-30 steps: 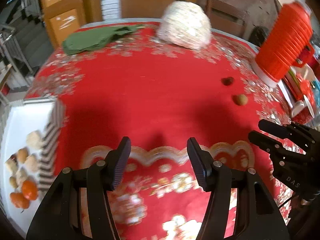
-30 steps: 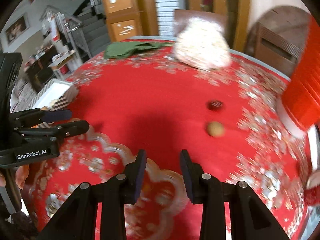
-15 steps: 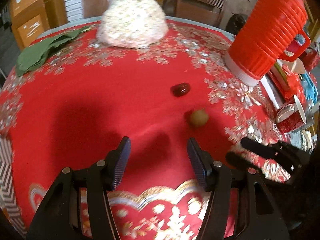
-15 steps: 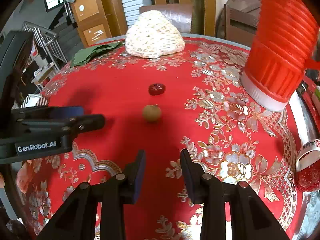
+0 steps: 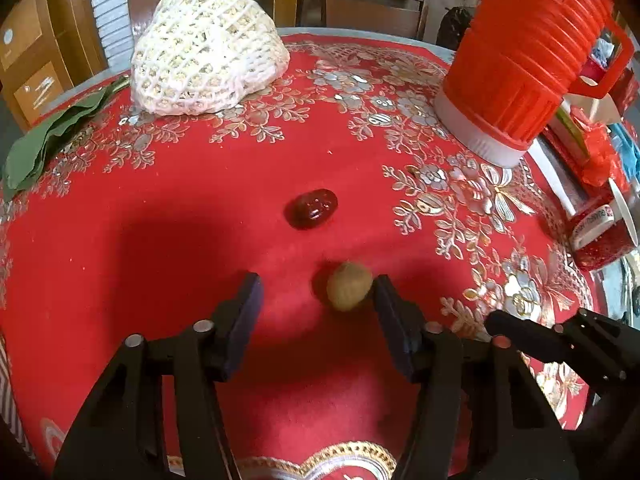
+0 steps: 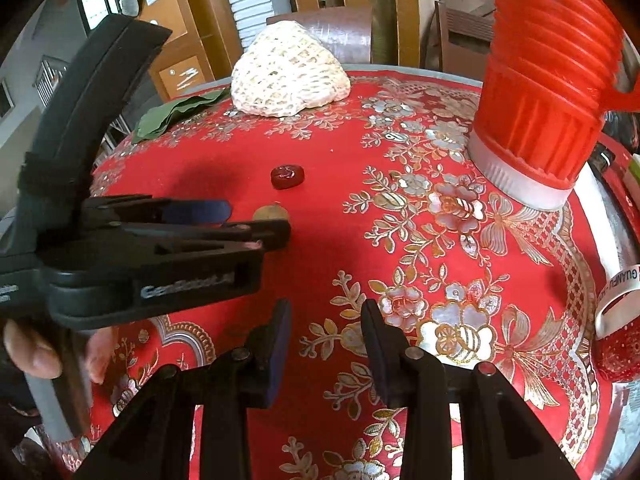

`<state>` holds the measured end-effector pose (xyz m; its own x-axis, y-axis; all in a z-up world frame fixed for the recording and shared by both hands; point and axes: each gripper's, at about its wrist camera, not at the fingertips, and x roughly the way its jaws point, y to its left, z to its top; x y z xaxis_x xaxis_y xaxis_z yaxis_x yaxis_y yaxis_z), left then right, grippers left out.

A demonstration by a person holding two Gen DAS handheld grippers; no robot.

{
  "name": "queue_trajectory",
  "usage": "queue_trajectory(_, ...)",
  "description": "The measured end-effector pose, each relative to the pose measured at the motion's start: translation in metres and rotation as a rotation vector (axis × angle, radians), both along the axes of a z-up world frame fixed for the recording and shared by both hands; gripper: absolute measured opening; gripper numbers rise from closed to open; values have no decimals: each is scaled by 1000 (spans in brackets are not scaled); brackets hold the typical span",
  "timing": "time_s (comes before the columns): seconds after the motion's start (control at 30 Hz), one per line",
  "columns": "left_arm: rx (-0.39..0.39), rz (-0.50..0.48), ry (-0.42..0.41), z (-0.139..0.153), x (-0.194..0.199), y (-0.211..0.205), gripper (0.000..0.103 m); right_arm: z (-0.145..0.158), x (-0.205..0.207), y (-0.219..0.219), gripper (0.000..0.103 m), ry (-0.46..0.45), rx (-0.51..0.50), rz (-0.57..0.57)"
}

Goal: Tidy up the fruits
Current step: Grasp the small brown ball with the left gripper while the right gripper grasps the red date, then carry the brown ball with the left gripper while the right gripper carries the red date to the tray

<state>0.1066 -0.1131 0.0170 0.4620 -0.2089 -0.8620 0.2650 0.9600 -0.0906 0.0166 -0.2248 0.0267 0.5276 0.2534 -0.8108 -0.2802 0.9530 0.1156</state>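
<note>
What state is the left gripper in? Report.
Open. The left gripper has its jaws spread around the tan fruit, which sits beside one finger, not clamped.

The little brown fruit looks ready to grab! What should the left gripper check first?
1. Left gripper open: ok.
2. Round brown fruit between the fingers: ok, but off-centre, right beside the right finger.
3. Fingers low enough to reach the tablecloth: cannot tell.
4. Red date clear of the fingers: ok, it lies farther away.
5. Right gripper out of the way: ok, open and empty, off to the side.
</note>
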Motion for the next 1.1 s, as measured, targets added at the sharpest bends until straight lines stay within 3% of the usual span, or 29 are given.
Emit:
queue_trajectory(0.03,6,2,-7,0,1,1,32,0,0,1,34,-2,-5,0)
queue_trajectory(0.1,6,1,-11,-1,2,4,25,1,2,3,34,-5,-6,0)
queue_trajectory(0.5,-29,106,4,8,-16,61,25,12,60,38,36,-44,-6,41)
queue_trajectory(0.77,-33,129,18,9,-26,79,25,-1,106,64,36,-15,-51,108)
queue_trajectory(0.83,-34,132,22,8,-28,83,25,-7,110,68,36,10,-44,135)
queue_trajectory(0.9,-35,140,29,8,-27,85,25,-8,112,70,27,4,-59,145)
queue_trajectory(1.1,-45,151,27,11,-37,89,25,-5,96,65,27,12,-67,139)
